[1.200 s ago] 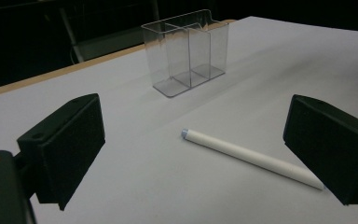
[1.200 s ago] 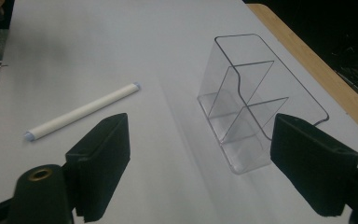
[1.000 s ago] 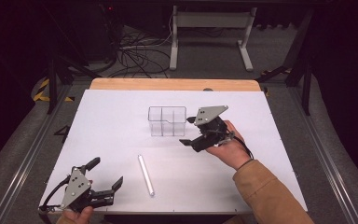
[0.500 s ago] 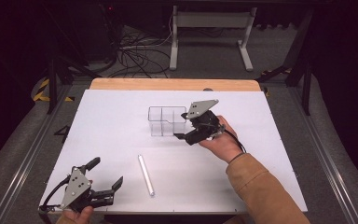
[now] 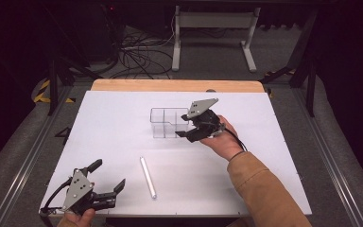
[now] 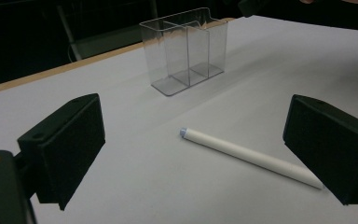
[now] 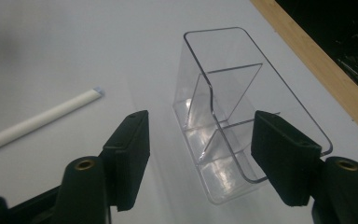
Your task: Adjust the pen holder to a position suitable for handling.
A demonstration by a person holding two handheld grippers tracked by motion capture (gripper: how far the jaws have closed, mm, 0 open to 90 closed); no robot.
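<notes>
My right gripper [image 5: 183, 126] sits at the right-hand end of the clear box [image 5: 169, 122], which I take as my landmark; its jaws have just been closing and now stand about half open, one on each side of that end of the box; from my right gripper view the pads look just clear of the walls, though I cannot say for certain that neither brushes them; nothing is clamped. The box stands upright on the white table [image 5: 274, 156], open side up, split by dividers into compartments; its long axis runs left to right across the table in the high view, and straight away from me along the line of my right jaws. The white pen [image 5: 147, 177] lies flat on the table, well apart from the box on the side nearer me; its long axis runs roughly toward the box, tilted slightly, with the blunt bluish end pointing to the box and the other end toward me. My left gripper [image 5: 109, 181] rests near the table's front edge, well apart from the box and left of the pen; its jaws stand wide open, holding nothing, and aim at the pen.
</notes>
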